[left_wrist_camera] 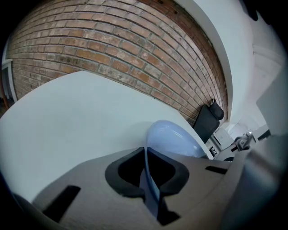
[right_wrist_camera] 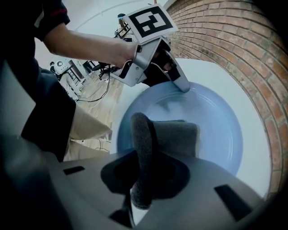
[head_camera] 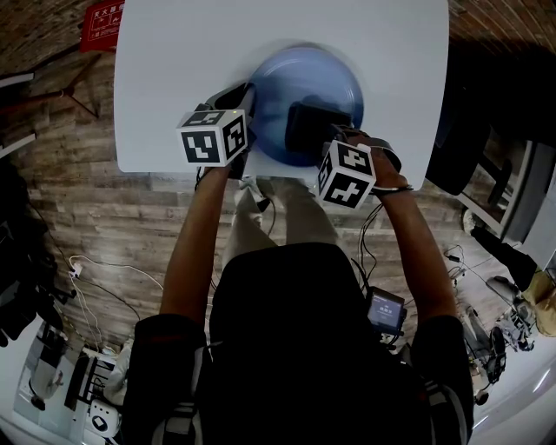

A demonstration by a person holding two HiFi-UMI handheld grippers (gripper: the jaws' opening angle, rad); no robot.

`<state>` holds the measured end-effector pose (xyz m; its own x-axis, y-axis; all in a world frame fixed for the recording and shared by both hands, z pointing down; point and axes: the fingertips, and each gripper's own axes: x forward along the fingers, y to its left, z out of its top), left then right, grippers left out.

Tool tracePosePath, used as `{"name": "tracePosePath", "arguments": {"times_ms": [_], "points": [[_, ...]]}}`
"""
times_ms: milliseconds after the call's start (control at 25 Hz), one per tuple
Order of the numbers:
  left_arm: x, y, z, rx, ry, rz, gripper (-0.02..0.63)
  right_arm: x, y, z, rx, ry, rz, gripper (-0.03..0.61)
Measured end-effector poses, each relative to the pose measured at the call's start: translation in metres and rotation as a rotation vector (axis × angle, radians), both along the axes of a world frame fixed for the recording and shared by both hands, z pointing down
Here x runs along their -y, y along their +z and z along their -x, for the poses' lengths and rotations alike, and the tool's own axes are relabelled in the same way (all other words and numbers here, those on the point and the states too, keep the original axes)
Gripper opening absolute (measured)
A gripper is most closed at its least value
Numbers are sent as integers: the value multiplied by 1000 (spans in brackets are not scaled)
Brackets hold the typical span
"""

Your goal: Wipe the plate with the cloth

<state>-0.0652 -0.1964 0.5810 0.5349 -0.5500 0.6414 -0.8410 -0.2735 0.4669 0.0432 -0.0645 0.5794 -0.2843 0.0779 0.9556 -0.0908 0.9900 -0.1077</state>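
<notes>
Plate [head_camera: 304, 74], blue, one, on white table [head_camera: 174, 69], near edge toward person. Cloth [right_wrist_camera: 175, 134], dark grey, one, folded, on plate's face. Right gripper [right_wrist_camera: 141, 179] jaws clamped on cloth's near fold. Left gripper [left_wrist_camera: 146, 173] jaws clamped on plate's left rim. Around: brick wall [left_wrist_camera: 90, 49] beyond table, one black chair [left_wrist_camera: 207, 121] beside it, cables [head_camera: 113, 278] on wood floor [head_camera: 104, 200].

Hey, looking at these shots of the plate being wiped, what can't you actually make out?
Head view: the marker cubes cover where the left gripper and right gripper close.
Head view: the plate is blurred, so stains can't be judged.
Right gripper view: the cloth hides the plate under it.
Head view: the red sign print is too small.
</notes>
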Motion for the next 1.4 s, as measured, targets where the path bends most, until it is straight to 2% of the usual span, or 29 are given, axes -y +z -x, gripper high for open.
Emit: {"name": "tracePosePath", "arguments": {"times_ms": [480,920,1400], "points": [[1,2,1,-5,0,9,29,-12,1,44,57,-64,54,58],[1,1,2,-7,-4,11,29,10,-2,70,127,10,55,58],[0,2,0,-8,8,17,29,48,-5,74,151,85,14,58]]}}
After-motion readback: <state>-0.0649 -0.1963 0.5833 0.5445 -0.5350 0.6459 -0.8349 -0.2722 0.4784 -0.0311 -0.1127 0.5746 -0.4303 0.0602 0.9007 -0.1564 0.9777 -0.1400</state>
